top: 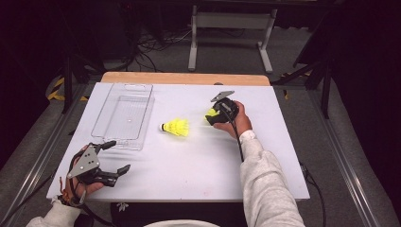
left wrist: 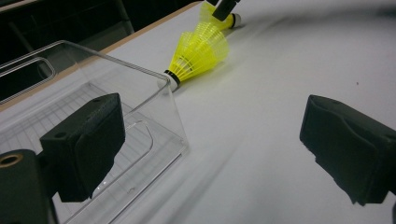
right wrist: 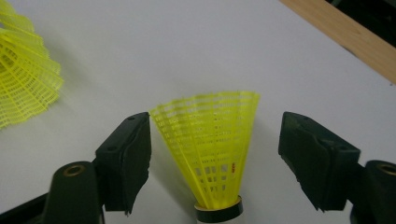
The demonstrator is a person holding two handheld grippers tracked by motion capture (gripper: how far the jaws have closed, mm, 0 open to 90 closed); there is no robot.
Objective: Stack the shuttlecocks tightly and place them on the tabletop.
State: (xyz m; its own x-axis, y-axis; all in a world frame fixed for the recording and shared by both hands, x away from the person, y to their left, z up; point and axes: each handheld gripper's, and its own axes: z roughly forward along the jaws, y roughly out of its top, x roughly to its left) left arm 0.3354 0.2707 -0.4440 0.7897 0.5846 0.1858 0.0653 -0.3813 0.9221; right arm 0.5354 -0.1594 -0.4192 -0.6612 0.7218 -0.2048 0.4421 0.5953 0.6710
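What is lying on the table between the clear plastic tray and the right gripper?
One yellow shuttlecock lies on its side between the clear tray and the right gripper, apart from both. The high view shows this. The rest of that stretch is bare white table.

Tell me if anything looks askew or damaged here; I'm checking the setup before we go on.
Nothing stands out. The clear tray sits empty and unbroken on the white table. One yellow shuttlecock lies on its side beside it; the other shuttlecock lies between the open right gripper, skirt intact.
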